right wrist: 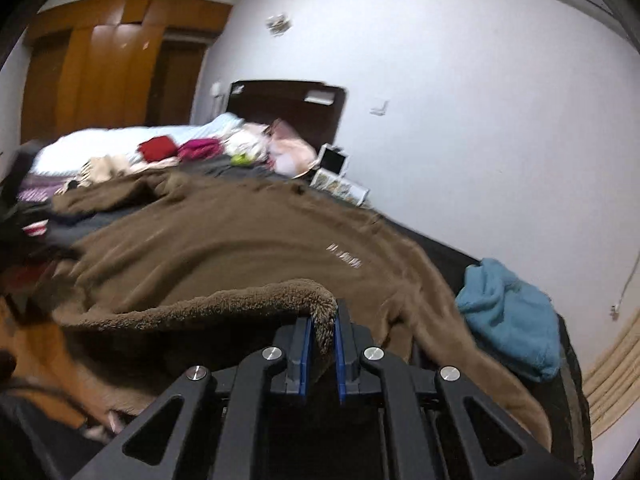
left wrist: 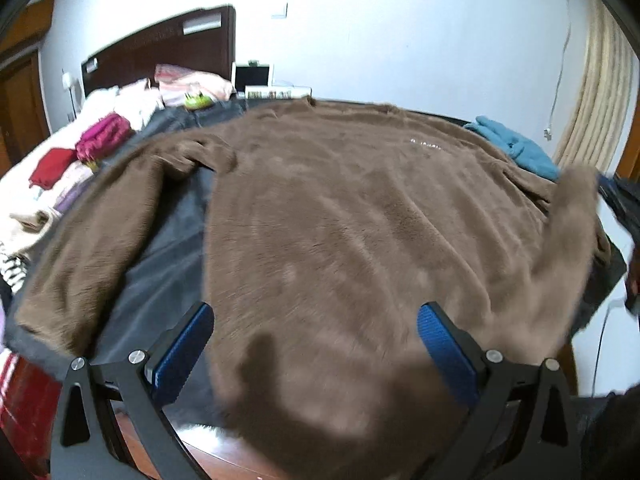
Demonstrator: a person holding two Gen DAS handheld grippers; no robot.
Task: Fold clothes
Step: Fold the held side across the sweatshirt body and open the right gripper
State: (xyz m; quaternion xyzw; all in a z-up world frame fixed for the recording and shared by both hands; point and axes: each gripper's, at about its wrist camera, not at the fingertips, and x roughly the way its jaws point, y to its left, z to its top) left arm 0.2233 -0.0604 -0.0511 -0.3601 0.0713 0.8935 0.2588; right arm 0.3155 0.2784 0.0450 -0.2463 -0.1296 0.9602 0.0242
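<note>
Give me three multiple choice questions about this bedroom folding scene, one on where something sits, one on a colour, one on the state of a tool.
1. Where does the blue garment lie?
A. At the brown sweater's far right edge
B. On the headboard
C. Inside the wardrobe

2. What colour are the tool pads?
A. Red
B. Blue
C. Green

3. What is the right tool doing?
A. Hanging open above the bed
B. Shut on the brown sweater's edge
C. Holding a pillow

Answers: 1 A, it lies right beside the sweater; 2 B, blue pads show in both views; 3 B, brown fleece sits pinched between its pads, while the left tool stands open.

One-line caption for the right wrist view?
Right tongs shut on brown fleece sweater sleeve, lifted above the body.
</note>
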